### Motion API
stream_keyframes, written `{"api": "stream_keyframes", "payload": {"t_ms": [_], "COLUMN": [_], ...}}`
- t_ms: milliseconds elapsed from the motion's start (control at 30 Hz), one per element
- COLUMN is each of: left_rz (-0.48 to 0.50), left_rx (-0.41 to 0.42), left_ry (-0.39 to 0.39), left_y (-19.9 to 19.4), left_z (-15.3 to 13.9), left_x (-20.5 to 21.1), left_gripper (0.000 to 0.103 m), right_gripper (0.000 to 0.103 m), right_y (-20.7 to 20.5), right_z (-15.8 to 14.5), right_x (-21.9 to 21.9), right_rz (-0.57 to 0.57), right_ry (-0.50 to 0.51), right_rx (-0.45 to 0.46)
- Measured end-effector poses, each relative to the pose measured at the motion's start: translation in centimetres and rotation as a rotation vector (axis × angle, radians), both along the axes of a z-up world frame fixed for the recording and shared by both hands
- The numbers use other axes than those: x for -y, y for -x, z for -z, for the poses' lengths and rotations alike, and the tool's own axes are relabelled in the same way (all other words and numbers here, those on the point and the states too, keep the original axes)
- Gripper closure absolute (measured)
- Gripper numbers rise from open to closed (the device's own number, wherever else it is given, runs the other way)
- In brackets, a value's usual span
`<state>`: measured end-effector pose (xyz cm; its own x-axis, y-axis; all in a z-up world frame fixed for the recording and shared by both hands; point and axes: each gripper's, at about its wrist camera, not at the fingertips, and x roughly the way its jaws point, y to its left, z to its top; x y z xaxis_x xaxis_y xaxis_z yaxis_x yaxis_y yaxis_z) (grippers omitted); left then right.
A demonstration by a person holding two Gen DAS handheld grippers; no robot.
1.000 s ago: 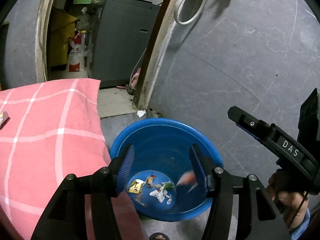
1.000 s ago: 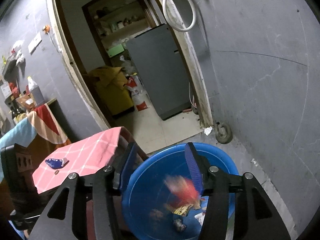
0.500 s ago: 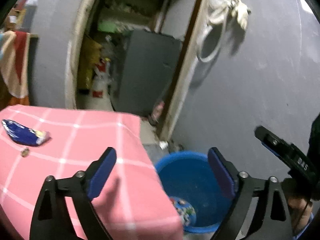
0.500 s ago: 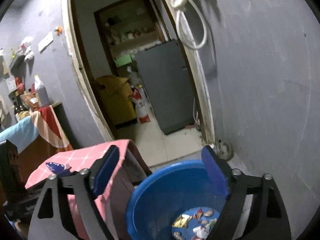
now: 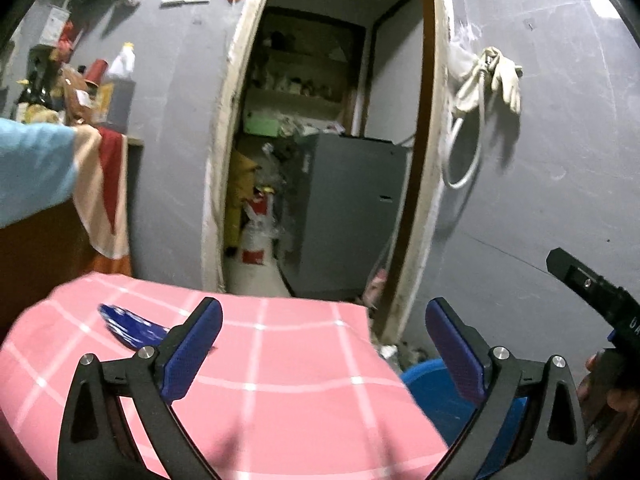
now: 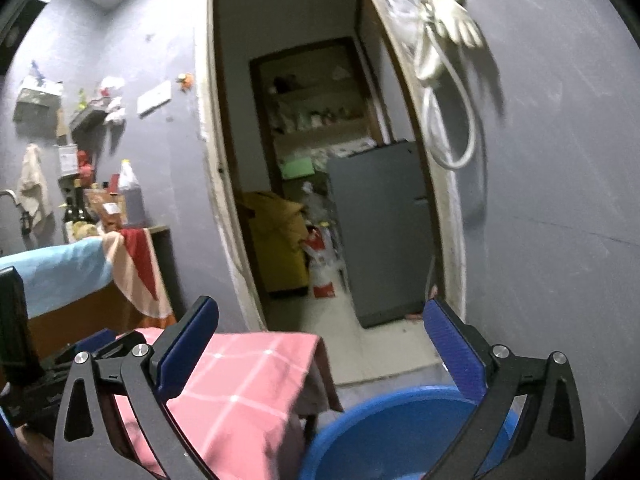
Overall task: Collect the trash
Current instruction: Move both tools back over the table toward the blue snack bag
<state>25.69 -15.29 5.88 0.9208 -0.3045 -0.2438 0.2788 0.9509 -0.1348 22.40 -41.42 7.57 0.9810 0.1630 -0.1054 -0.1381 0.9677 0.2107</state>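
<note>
One round blue plastic basin (image 6: 384,432) is seen on the floor just beside the tabletop (image 5: 280,380), which is covered by one pink cloth checked with white lines. One blue crumpled foil wrapper (image 5: 128,326) is seen lying on that cloth, towards its far left part; it is blurred, and its print cannot be read. No other loose trash can be made out on the cloth. The inside of the basin is hidden in both views, so its contents cannot be counted.

Two pairs of tongs are in view. The left tongs (image 5: 320,344) are spread wide, with nothing held between the blue ribbed pads (image 5: 192,348); they are held above the pink cloth, the left pad lying in front of the wrapper's near end in the view, though contact cannot be told. The right tongs (image 6: 320,344) are likewise spread wide and hold nothing; they are held over the basin's rim and the corner of the cloth.

Behind, one open doorway is seen with one grey cabinet (image 6: 380,232) inside it, and one white hose loop (image 6: 448,120) hangs on the grey wall with pale gloves.
</note>
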Motion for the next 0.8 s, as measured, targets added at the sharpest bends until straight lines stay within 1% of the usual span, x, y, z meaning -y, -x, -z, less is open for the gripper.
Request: {"api": "stream_keyframes", "payload": {"t_ms": [167,333,800], "left_rz": [-0.044,-0.095,-0.235], "left_rx": [0.028,0.046,0.047], "left_ry": [0.007,0.002,-0.043], "left_y": [0.2,0.5,0.5], "left_z": [-0.4,-1.0,-0.9], "left_x": [-2.7,-5.4,-11.7], "left_gripper": [0.003,0.003,0.003], "right_gripper": [0.0,0.0,0.0], "right_y": [-0.8,-1.7,-4.9], "right_z": [-0.9,-1.2,-0.5], "right_x": [-2.7,-5.1,-12.0], "right_rz": [-0.042,-0.083,-0.192], "right_ry": [0.012,0.011,0.043], "right_rx": [0.057,0.077,0.037]}}
